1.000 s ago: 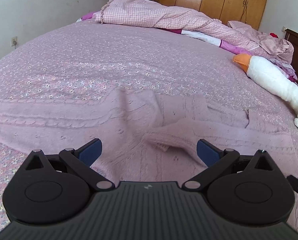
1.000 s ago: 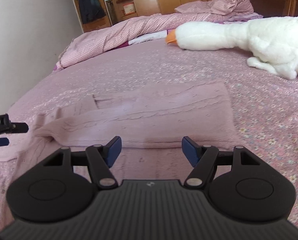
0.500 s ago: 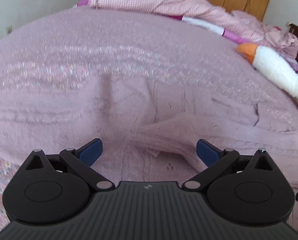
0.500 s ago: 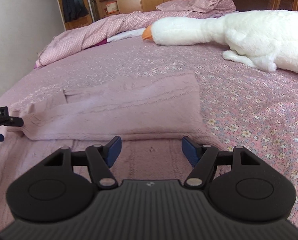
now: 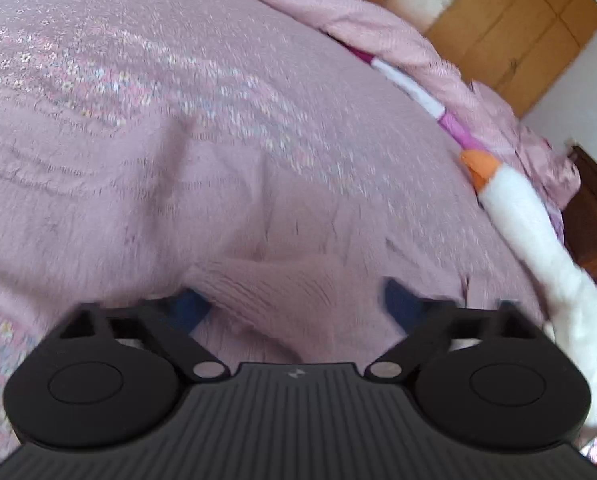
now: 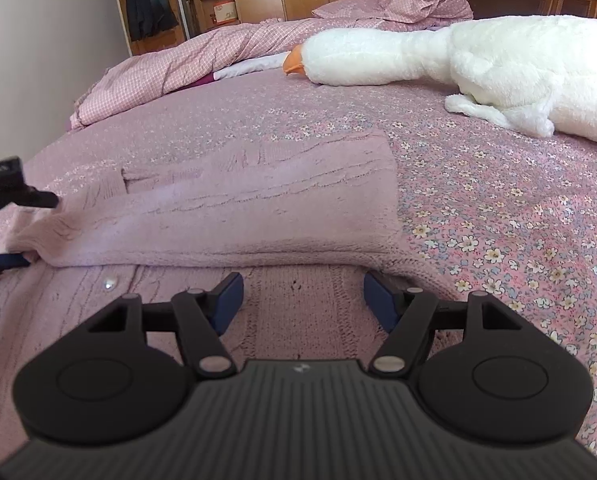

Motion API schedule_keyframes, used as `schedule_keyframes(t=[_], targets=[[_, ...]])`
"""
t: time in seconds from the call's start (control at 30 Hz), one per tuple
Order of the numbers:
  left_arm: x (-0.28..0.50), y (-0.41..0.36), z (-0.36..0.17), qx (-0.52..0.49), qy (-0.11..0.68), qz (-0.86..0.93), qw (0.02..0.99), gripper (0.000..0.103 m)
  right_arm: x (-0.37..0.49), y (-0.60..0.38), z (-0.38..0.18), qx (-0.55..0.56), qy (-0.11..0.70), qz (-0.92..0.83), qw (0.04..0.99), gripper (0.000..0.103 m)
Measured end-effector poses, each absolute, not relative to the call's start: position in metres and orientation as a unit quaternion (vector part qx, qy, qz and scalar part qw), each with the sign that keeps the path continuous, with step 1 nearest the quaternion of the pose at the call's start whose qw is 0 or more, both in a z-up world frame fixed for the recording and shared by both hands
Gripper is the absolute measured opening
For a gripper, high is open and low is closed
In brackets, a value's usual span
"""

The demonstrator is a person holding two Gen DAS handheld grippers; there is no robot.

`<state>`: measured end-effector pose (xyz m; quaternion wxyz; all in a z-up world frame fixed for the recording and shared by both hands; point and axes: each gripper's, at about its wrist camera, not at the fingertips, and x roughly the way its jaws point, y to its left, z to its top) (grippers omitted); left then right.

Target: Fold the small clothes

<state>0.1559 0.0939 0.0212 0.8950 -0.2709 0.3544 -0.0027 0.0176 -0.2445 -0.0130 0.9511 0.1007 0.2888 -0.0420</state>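
1. No box or basket shows here; the carrier is the bed (image 6: 498, 208), its flowered pink cover bearing everything.
2. The pink knitted sweater (image 6: 258, 200) lies flat toward the near edge of the bed, one sleeve (image 5: 282, 292) folded across the body, a small button (image 6: 108, 283) showing on the near panel.
3. The left gripper (image 5: 290, 304) has its blue fingers spread wide, one on each side of the ribbed sleeve cuff, which bulges up between them; whether either finger touches the knit is lost in blur.
4. The right gripper (image 6: 302, 300) is likewise spread, low over the near hem of the sweater, pinching nothing.
5. A white plush goose (image 6: 478, 60) lies along the right edge of the bed, orange beak toward the middle; a checked pink quilt (image 6: 178, 64) is heaped at the far edge.
6. Against half a second ago, the left view has tilted and closed in on the cuff, now large between the fingers; the right view has drawn nearer the sweater.
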Motion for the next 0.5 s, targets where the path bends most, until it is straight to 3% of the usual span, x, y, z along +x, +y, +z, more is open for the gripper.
schedule_keyframes(t=[0.03, 0.13, 0.23, 0.33, 0.5], targets=[[0.159, 0.095, 0.025, -0.266, 0.343, -0.01, 0.901, 0.048, 0.017, -0.246, -0.013, 0.103, 0.289, -0.041, 0.951, 0.068], [0.143, 0.095, 0.042, -0.227, 0.29, -0.021, 0.929, 0.032, 0.016, -0.249, -0.013, 0.106, 0.287, -0.041, 0.951, 0.068], [0.127, 0.086, 0.05, -0.148, 0.263, 0.001, 0.953, 0.027, 0.017, -0.249, -0.015, 0.108, 0.286, -0.042, 0.951, 0.068], [0.127, 0.084, 0.04, -0.094, 0.286, 0.034, 0.953, 0.027, 0.017, -0.245, -0.015, 0.099, 0.286, -0.042, 0.952, 0.07], [0.128, 0.104, 0.022, -0.158, 0.326, 0.033, 0.932, 0.031, 0.016, -0.246, -0.013, 0.102, 0.287, -0.04, 0.952, 0.068]])
